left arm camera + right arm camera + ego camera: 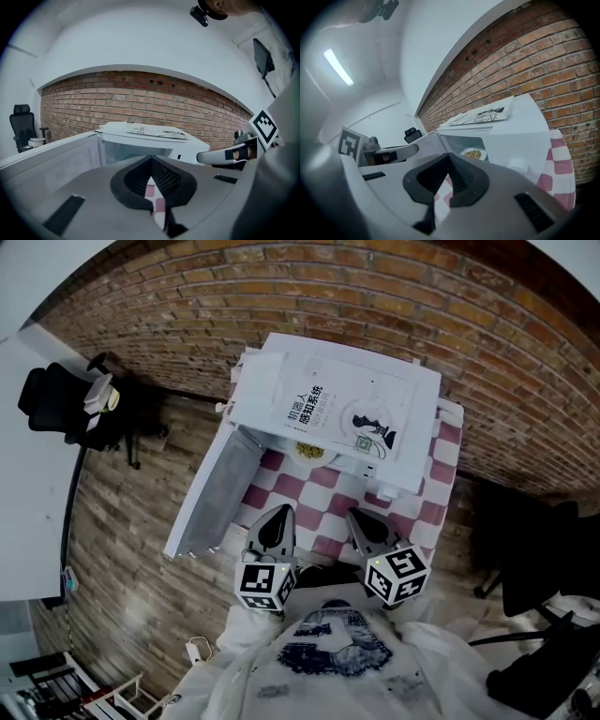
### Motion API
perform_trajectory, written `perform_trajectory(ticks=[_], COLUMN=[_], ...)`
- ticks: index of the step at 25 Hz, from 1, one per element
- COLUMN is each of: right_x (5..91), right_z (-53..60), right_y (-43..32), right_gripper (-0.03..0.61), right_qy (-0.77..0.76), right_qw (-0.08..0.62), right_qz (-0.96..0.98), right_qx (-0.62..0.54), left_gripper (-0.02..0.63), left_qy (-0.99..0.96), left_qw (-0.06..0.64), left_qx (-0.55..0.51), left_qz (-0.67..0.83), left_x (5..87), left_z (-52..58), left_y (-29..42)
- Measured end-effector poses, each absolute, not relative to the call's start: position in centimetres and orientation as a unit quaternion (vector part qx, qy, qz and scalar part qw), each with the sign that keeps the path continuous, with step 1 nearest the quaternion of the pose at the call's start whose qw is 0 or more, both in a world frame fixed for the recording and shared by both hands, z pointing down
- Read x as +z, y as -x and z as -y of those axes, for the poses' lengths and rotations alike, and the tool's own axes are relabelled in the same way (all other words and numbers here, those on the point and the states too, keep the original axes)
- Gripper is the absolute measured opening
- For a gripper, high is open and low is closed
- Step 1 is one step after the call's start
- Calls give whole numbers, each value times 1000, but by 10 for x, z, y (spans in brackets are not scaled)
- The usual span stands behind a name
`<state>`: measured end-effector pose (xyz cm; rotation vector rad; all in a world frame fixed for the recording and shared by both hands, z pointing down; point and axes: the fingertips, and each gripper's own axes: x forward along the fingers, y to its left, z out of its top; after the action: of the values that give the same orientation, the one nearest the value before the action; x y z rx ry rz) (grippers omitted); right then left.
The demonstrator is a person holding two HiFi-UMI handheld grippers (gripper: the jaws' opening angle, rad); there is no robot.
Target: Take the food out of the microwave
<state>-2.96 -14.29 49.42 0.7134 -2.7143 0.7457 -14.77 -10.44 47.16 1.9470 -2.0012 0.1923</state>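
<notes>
Microwave open, food straight ahead of me.
Door hangs left of my left claw; food lies inside, ahead between it and my right claw; both clenched, empty, neither clearly nearer.

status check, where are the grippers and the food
Left gripper and right gripper shut, empty, short of the microwave. Plate of food inside, door open. Path looks clear.

Bright, even indoor light from ceiling strip; strong fisheye warp, black vignette at edges, fg slightly soft.
</notes>
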Motion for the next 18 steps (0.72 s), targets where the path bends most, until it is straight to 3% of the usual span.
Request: perform_trajectory(ticks=[18], right_x=[504], right_z=[163], right_y=[50], right_gripper=[14], right_qy=[-324], right_qw=[115], right_qz=[898], right_qx=[274], left_gripper=[8], left_qy=[-743], left_qw=[173], left_qx=[87], left_qz=[640], left_x=[488], left_z=[150], left_y=[171])
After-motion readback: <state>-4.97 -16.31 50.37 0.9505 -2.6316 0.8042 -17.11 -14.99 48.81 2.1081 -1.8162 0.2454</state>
